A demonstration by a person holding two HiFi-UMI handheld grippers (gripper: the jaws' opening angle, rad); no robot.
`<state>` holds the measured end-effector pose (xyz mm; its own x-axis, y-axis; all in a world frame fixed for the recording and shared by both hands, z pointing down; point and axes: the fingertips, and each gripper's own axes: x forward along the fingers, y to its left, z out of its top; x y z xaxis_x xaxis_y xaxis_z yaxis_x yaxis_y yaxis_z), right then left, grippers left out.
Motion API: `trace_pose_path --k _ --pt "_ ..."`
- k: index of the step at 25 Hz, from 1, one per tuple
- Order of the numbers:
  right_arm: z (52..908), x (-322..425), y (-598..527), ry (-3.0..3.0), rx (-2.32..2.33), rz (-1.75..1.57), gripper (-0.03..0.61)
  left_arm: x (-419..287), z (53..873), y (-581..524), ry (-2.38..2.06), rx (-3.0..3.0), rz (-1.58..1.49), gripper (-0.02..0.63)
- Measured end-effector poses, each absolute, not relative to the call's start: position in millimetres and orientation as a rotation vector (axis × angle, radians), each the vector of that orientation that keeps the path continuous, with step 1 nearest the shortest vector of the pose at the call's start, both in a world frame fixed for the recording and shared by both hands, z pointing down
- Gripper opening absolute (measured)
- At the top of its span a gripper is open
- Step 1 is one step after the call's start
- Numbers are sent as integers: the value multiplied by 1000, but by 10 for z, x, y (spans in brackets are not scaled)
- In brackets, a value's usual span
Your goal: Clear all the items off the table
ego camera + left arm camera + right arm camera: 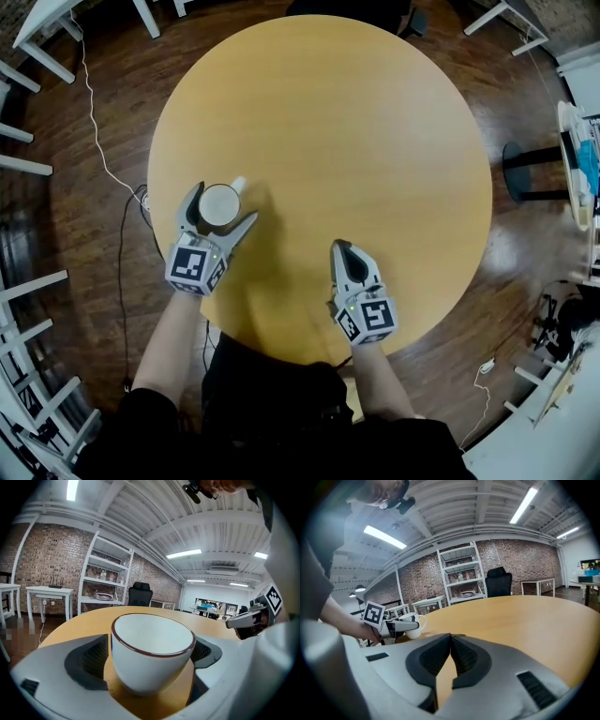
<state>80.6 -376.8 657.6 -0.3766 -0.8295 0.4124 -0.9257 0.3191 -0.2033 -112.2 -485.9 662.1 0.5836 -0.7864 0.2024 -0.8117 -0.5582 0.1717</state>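
Only one item in sight: a white cup (219,202) with a dark rim, on the near-left part of the round table (375,112).

Left gripper (224,205): fingers spread wide, with the cup sitting between them on the table. The left gripper view shows a gap at the left pad (89,656). The right pad (204,649) is very close to the wall, and I can't tell if it touches. Not clamped yet.

Right gripper (340,247): fingers pressed together with nothing in them, low over the table's near edge, well apart from the cup.

Handling, my read:
- It looks like glazed ceramic, so stiff, with no give under the pads.
- The glaze is probably slick. Close firmly but don't slam.
- The inside looks empty, so it's light with no spill risk.
- It would chip or break if dropped or knocked on the table edge.

Where to grip: across the body, fairly high, where the wall is closest to vertical, since the bowl tapers toward the foot. The handle (238,184) points away from the person, clear of both pads, so leave it alone. Centre the cup before closing so it doesn't tip.
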Motion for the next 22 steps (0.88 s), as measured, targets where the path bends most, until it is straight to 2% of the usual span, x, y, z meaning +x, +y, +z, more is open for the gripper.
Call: trace_pose_path --k 5,10,22 --pt "6608 750 -3780 -2345 1600 601 4 -1093 6646 -4919 -1308 2567 148 516" --pt "6588 708 -3791 -2337 1612 576 3 -1073 6680 -4919 -1280 2588 178 433" --pt "6426 1039 -3815 -2282 1720 524 4 -1084 6573 -4820 -1167 2601 193 416"
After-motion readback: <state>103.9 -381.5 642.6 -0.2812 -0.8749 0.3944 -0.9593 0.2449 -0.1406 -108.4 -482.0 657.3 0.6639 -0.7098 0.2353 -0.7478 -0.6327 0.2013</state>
